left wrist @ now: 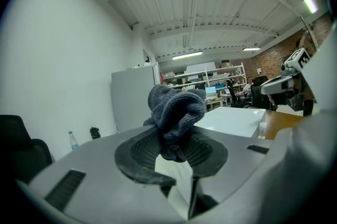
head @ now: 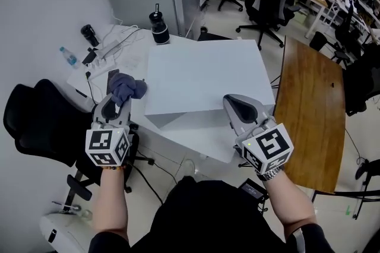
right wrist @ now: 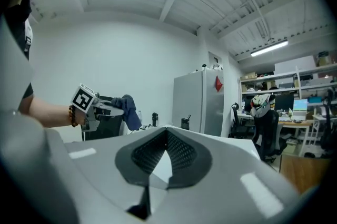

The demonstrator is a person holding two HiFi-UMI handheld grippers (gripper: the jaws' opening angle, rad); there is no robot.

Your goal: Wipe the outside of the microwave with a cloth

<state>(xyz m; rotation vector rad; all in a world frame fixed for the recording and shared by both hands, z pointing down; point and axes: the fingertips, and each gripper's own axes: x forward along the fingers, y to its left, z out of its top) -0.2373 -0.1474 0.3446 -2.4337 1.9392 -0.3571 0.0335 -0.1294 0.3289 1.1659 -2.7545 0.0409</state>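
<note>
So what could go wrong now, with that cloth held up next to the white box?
1. The cloth is a bunched wad, pinched only at its lower end by the left tongs. Rubbing it along the microwave could drag it loose.
2. A black cup stands by the microwave's far left corner, so a wide sweep on that side might knock it over.
</note>
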